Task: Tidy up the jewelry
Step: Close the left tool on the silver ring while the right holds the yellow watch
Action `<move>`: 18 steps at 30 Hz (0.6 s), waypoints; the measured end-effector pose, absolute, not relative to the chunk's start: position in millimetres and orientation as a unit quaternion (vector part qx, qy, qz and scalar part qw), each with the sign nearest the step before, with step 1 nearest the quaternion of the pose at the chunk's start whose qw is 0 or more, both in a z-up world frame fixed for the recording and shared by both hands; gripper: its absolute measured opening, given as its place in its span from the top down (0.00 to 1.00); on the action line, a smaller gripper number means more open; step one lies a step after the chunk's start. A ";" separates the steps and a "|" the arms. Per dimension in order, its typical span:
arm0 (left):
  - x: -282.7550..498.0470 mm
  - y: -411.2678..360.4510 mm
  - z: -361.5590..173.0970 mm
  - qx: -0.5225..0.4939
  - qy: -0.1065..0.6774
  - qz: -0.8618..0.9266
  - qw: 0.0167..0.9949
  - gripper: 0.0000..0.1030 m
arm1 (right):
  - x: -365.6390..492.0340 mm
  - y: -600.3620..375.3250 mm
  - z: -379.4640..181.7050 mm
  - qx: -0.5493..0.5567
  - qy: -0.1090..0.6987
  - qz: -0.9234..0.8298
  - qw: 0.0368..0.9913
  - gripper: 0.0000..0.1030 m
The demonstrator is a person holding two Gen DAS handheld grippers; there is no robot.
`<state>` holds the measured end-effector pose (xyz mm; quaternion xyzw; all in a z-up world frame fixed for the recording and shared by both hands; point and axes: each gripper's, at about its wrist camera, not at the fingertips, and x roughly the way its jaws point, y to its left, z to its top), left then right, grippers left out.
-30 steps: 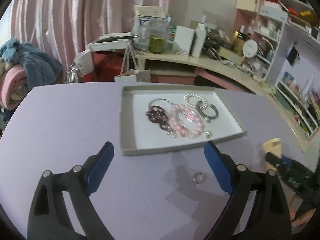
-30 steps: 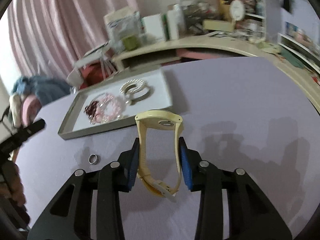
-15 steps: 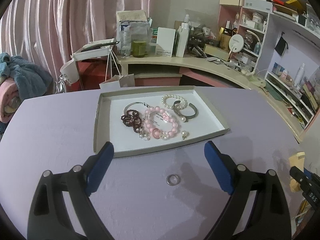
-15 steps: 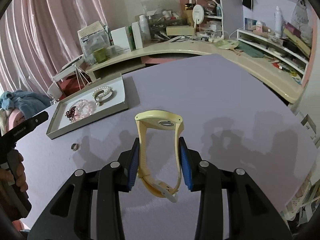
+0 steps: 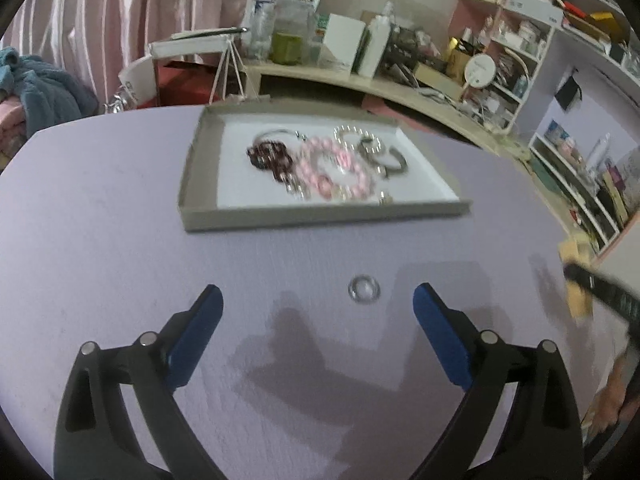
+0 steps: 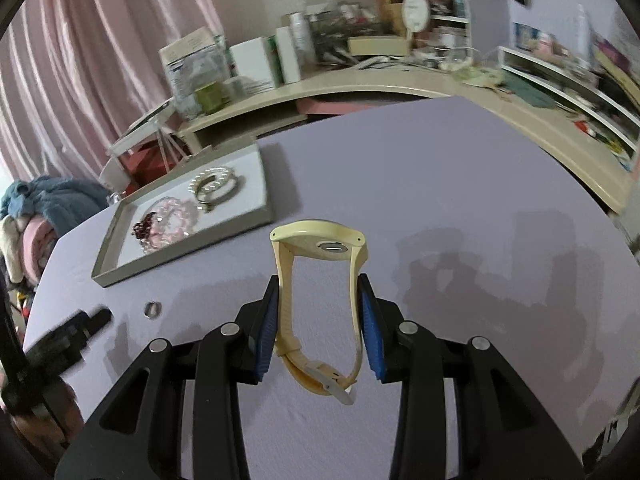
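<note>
While clamping a yellow watch (image 6: 318,280) in the right gripper (image 6: 319,322), spreads the left gripper (image 5: 318,312) toward the silver ring (image 5: 364,289); next, likely closing on it for the tray (image 5: 320,216).

My left gripper (image 5: 318,312) hangs with its blue pads (image 5: 438,334) spread wide, nothing between them. My right gripper (image 6: 318,312) is clamped, both pads (image 6: 267,330) pressing a yellow watch (image 6: 320,280) strap between the fingertips.
</note>
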<state>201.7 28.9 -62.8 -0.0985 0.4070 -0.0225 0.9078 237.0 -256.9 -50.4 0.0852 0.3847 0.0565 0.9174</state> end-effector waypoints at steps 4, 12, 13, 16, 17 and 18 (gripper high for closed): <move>206.1 21.7 -69.2 -0.074 0.413 -0.036 0.907 0.07 | 256.1 -246.5 -52.6 0.095 0.390 0.074 0.913 0.62; 240.1 -16.4 -84.2 -0.033 0.447 -0.052 0.893 0.27 | 279.8 -243.5 -58.8 0.111 0.403 0.083 0.905 0.62; 241.9 -19.1 -87.3 -0.032 0.452 -0.049 0.890 0.31 | 281.4 -243.5 -59.4 0.112 0.405 0.085 0.903 0.62; 243.0 -27.9 -90.8 -0.011 0.449 -0.034 0.893 0.37 | 285.8 -243.1 -59.5 0.114 0.407 0.089 0.902 0.62; 242.9 -29.2 -91.3 -0.007 0.447 -0.026 0.894 0.44 | 287.2 -242.8 -59.2 0.115 0.406 0.091 0.902 0.62; 242.9 -28.4 -91.1 -0.007 0.446 -0.022 0.895 0.47 | 289.3 -242.5 -58.8 0.117 0.406 0.093 0.902 0.62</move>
